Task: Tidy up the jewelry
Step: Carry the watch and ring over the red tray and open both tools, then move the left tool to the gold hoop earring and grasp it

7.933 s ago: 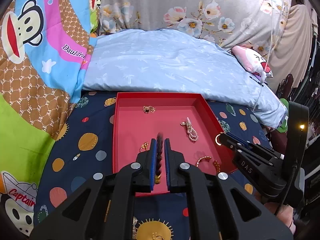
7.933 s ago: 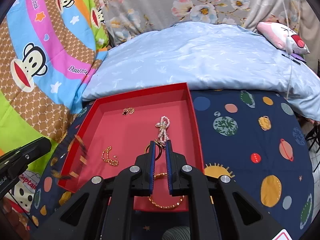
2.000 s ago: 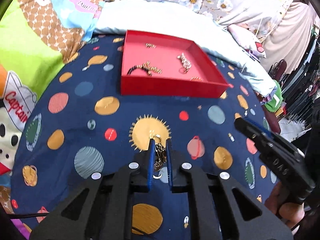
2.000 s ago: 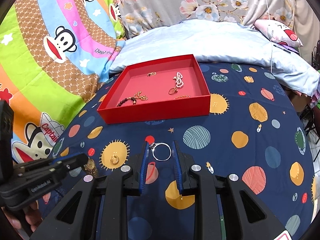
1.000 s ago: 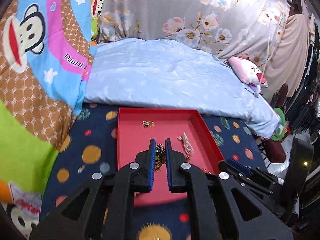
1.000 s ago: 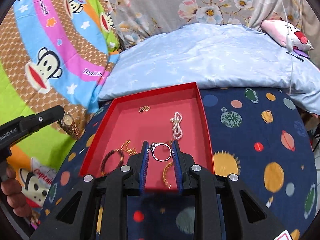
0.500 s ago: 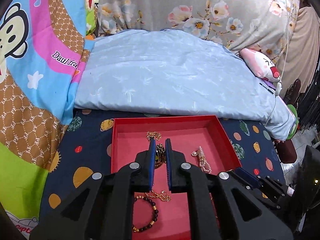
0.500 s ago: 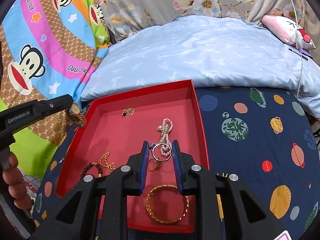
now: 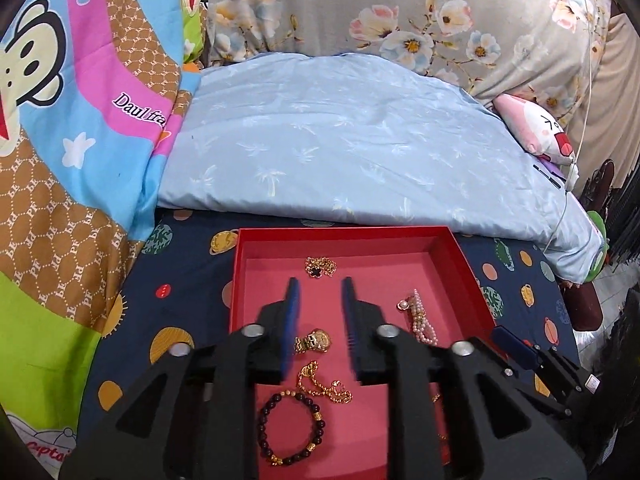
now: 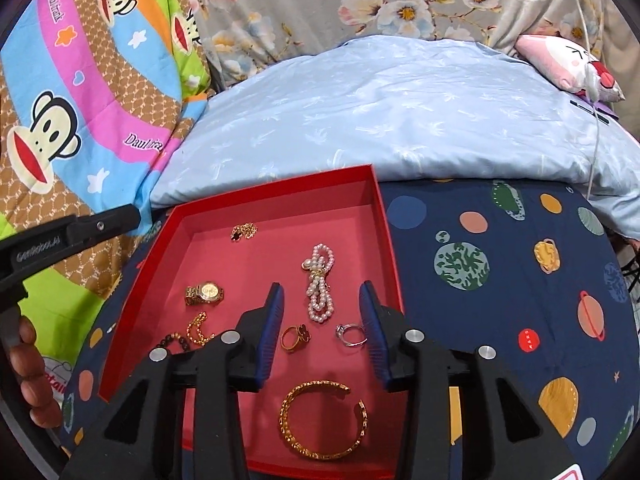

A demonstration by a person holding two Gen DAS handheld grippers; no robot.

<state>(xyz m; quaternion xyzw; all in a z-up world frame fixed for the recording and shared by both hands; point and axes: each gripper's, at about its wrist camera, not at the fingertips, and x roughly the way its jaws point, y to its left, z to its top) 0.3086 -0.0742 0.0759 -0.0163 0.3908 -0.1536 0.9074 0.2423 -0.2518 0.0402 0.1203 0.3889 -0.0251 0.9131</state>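
Over red tray (image 10: 384,216), both grippers just opened; watch (image 9: 316,340), ring (image 10: 351,335) dropped.

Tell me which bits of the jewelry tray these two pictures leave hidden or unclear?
- Left wrist view: the left tongs cover part of the gold watch, and the red tray has its near right corner hidden.
- Right wrist view: the right tongs hide most of the dark bead bracelet.
- Watch dial: too small to read.
- Tray's near wall: cut off or covered in both views.
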